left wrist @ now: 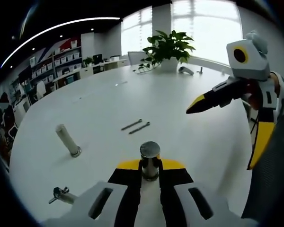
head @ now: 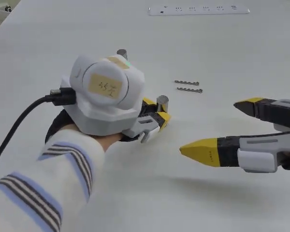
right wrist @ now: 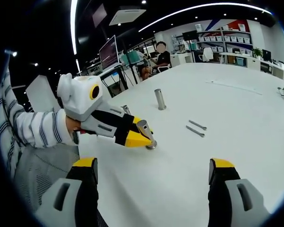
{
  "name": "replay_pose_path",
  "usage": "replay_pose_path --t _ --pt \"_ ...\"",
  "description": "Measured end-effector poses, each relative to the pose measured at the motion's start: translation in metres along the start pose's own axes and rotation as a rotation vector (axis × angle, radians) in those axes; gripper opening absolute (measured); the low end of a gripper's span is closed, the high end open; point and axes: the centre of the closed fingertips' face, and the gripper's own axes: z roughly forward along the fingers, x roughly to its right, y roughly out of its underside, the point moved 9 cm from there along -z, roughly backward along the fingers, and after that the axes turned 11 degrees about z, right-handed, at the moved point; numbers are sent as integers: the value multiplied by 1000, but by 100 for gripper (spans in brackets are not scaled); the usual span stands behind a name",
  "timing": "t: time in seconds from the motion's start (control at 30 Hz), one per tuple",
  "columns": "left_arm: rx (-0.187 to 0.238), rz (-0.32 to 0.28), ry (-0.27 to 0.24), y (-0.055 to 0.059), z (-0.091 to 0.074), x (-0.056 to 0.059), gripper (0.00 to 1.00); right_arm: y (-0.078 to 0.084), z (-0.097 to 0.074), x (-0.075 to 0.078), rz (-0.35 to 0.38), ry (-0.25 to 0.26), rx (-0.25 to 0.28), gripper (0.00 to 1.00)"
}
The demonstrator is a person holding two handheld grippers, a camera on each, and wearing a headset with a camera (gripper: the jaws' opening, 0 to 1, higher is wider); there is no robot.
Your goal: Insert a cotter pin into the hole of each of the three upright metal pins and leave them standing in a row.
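Note:
My left gripper [head: 157,110] is shut on an upright metal pin [head: 162,102] standing on the white table; in its own view the jaws hug that pin [left wrist: 150,158] on both sides. A second pin [head: 122,52] stands behind the gripper, and it is upright in the left gripper view as a pin [left wrist: 67,140]. A third pin [left wrist: 61,193] sits at the lower left with something small across it. Two loose cotter pins [head: 188,86] lie side by side to the right. My right gripper [head: 212,128] hovers open and holds nothing, right of the held pin [right wrist: 144,132].
A white power strip [head: 198,9] lies at the table's far edge. A potted plant [left wrist: 168,45] stands at one far end of the table, and a person [right wrist: 158,54] sits beyond the other end. The left gripper's black cable [head: 14,130] trails off to the left.

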Motion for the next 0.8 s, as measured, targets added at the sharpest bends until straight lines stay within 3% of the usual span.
replay_pose_path --t 0.07,0.13,0.2,0.37,0.57,0.8 --pt "37 -46 21 -5 -3 -2 16 0 0 0 -1 1 2 96" --pt "63 -59 32 -10 -7 -4 28 -1 0 0 -3 3 4 96" --pt "81 -49 45 -13 -12 -5 40 -2 0 0 -6 6 8 95" --pt "127 17 90 -18 -31 -6 53 -5 -1 2 -11 7 8 95" --pt "137 19 138 -16 -50 -1 70 -7 -4 10 -18 16 -3 92" --pt "134 -9 197 -10 -58 17 81 -16 -8 22 -51 16 -19 85"
